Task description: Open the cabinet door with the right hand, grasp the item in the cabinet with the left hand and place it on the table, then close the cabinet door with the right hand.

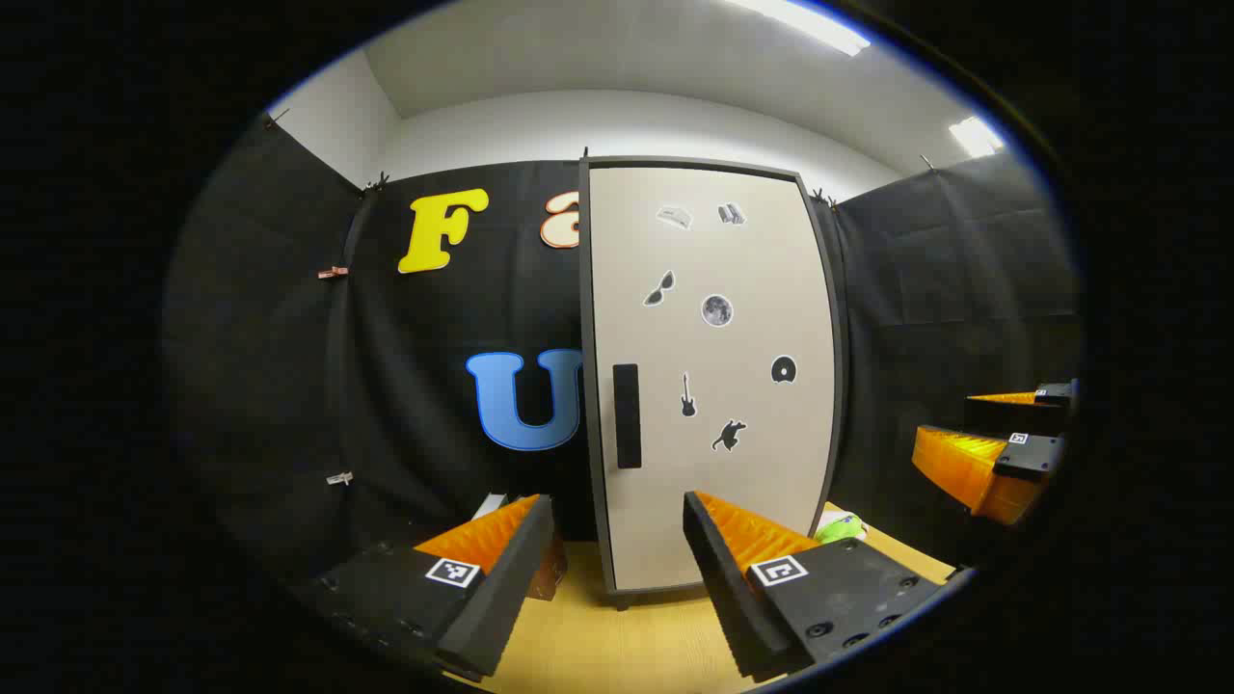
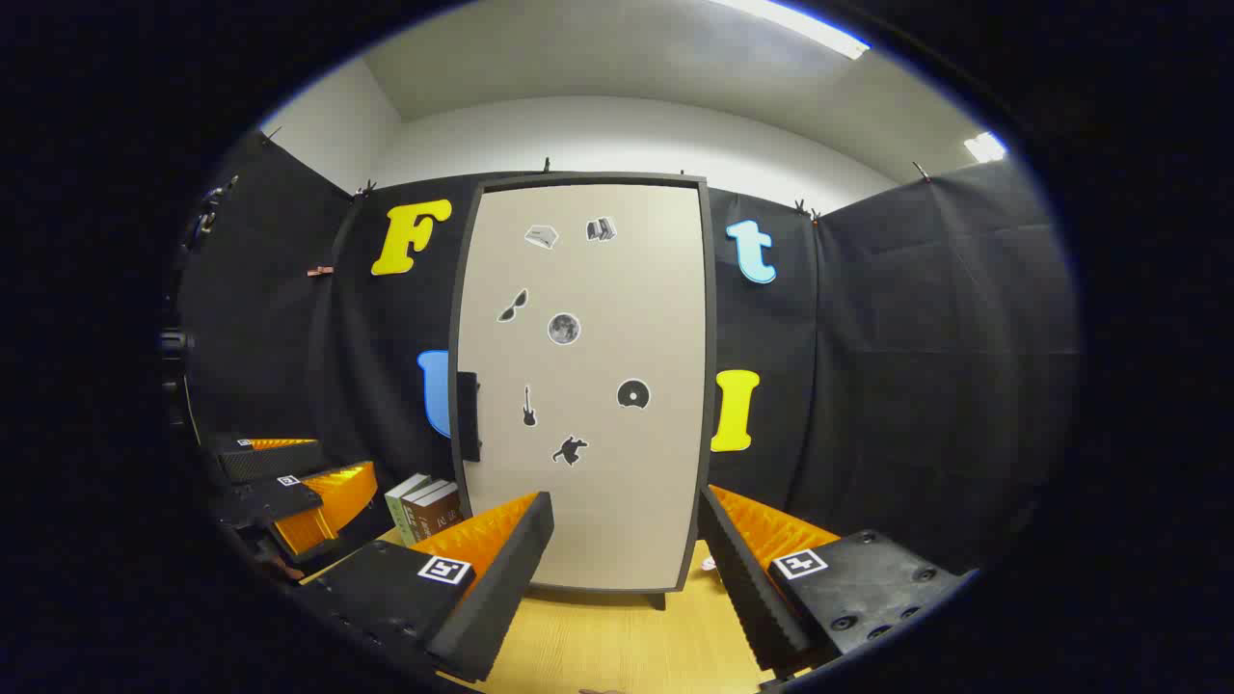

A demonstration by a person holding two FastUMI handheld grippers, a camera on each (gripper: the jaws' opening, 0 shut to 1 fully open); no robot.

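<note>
Cabinet door [image 2: 588, 386] closed, both grippers spread wide, holding nothing.
Left gripper [image 1: 617, 549] and right gripper [image 2: 627, 545] hover over table [image 2: 627, 636] facing door; handle [image 1: 627, 415] untouched; books [image 2: 424, 506] left of cabinet, spine text unreadable; stickers wordless.

Left gripper view: camera rides low above the table [image 1: 617, 646], facing the closed cabinet door [image 1: 713, 376] from slightly left, fairly near; the right gripper [image 1: 1003, 453] shows at its right edge.

Right gripper view: also low over the table [image 2: 617, 636], facing the cabinet door [image 2: 588, 386] more squarely, near; the left gripper [image 2: 289, 492] shows at its left edge.

Shared: door, table, booth wall, ceiling.
</note>
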